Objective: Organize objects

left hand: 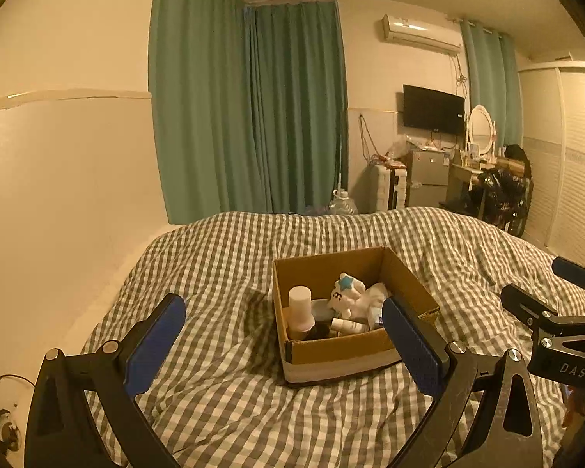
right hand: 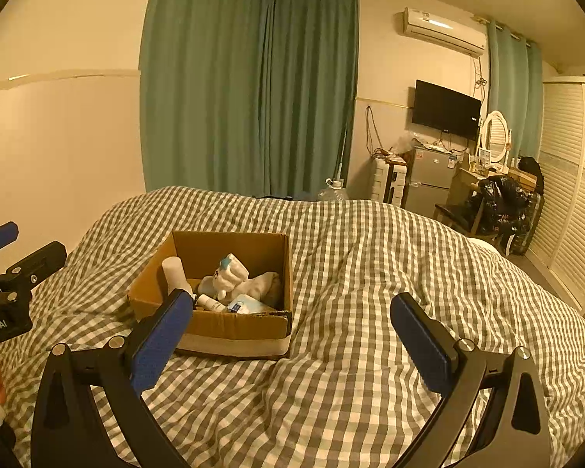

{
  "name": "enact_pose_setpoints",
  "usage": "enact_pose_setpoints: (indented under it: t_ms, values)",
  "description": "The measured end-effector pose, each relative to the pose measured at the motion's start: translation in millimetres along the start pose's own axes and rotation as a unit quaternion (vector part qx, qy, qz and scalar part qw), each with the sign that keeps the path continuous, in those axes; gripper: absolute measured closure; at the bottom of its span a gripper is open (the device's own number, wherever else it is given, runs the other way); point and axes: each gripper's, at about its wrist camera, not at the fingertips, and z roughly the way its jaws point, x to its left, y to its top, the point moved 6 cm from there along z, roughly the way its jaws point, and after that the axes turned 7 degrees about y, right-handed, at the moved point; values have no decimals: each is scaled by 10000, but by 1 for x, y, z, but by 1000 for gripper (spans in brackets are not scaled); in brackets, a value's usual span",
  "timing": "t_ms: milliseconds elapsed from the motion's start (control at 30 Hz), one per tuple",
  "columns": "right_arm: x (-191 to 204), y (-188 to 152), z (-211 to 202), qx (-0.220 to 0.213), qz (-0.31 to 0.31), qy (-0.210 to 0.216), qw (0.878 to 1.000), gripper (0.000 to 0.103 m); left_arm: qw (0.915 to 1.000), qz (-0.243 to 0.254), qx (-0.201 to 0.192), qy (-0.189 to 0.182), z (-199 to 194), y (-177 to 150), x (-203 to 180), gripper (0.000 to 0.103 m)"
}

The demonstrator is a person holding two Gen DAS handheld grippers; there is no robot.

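Both hand-held grippers, left (left hand: pixel 284 341) & right (right hand: pixel 292 341), spread wide w/ nothing held, hover near cardboard box (left hand: pixel 339 351) on bed (right hand: pixel 351 390), prob. since items are already boxed.

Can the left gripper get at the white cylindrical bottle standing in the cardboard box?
Probably yes. The left gripper is open and empty, the open-topped cardboard box lies just ahead, and the white cylindrical bottle stands upright at its near-left corner, clear from above.
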Motion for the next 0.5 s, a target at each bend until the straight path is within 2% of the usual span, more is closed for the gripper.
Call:
enact_pose_setpoints:
  t_ms: [500]
  values:
    - [0,-4,1,61,8,-74,10000,1,9998,70,126,-114,2,-6,-8,0]
